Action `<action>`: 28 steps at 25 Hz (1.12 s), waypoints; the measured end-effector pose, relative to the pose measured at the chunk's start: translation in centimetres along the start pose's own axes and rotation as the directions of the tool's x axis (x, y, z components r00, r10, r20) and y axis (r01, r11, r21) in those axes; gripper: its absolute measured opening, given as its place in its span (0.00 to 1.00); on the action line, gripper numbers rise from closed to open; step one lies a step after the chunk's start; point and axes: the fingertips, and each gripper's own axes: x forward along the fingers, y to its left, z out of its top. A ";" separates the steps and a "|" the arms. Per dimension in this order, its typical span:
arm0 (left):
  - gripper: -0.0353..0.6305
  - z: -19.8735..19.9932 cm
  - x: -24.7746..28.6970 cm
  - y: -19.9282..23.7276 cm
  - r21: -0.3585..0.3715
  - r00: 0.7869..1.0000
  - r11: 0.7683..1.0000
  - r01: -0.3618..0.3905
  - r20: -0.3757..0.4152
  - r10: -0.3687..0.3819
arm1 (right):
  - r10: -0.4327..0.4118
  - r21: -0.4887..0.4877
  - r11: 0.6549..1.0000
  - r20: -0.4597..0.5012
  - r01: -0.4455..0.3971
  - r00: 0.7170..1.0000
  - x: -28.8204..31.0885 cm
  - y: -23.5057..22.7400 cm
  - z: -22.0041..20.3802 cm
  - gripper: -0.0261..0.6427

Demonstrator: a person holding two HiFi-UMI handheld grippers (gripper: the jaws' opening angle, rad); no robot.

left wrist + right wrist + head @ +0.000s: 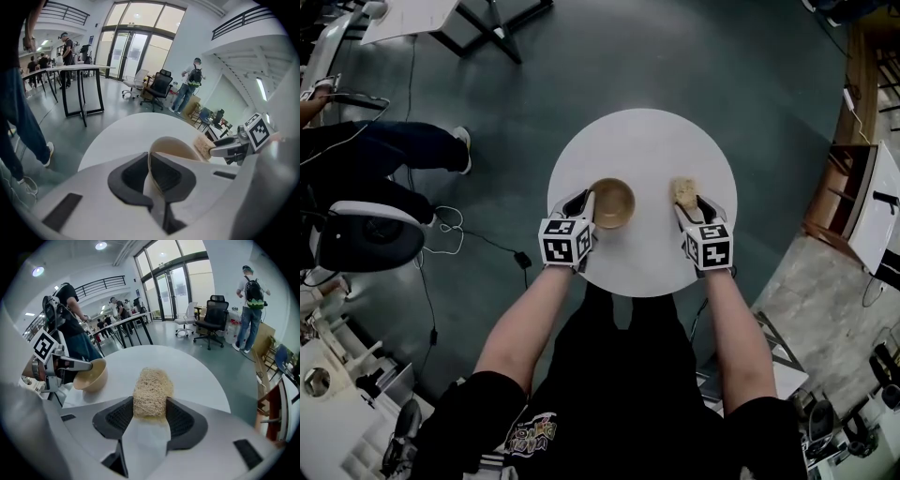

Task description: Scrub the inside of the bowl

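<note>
Bowl (612,202), tan, stiff, likely light and smooth enough to slip: left of centre on the table (647,141), toward its near edge, its rim pinched in the nearly closed jaws of the left hand-held gripper (151,174), a sound hold for steadying. Fibre scrubber (152,390), soft and springy: clamped between the wide-set jaws of the right hand-held gripper (149,416), right of centre.

Smooth, matt tan bowl (612,202), plastic-looking. Rough, dry, straw-coloured fibre scrubber (152,392). Smooth matt white table (647,141). The left gripper (150,173) and right gripper (150,416) are smooth white plastic with dark matt ribbed pads (180,418). Grey-green floor (675,56), faint sheen.
</note>
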 end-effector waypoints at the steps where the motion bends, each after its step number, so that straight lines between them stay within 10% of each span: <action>1: 0.08 -0.1 0.1 0.0 -0.001 1.000 1.000 0.000 0.000 0.000 | 0.001 -0.001 1.000 -0.001 -0.001 1.000 0.1 0.0 0.0 0.37; 11: 0.22 0.2 -0.5 -0.3 0.044 0.999 0.999 0.028 0.023 -0.029 | 0.022 -0.007 1.000 0.033 -0.022 0.999 -1.0 0.2 0.2 0.42; 22: 0.15 2.6 -7.9 1.1 0.066 0.987 0.998 -0.016 0.163 0.005 | -0.083 0.087 0.994 0.248 0.063 0.965 -8.2 0.8 3.6 0.41; 24: 0.08 3.1 -10.0 1.2 0.067 0.982 0.998 -0.011 0.188 -0.002 | -0.112 0.108 0.991 0.291 0.084 0.950 -10.1 1.3 4.3 0.14; 28: 0.06 3.6 -13.7 0.7 0.078 0.978 0.997 0.009 0.206 -0.025 | -0.098 0.134 0.990 0.355 0.054 0.930 -13.1 3.9 5.3 0.07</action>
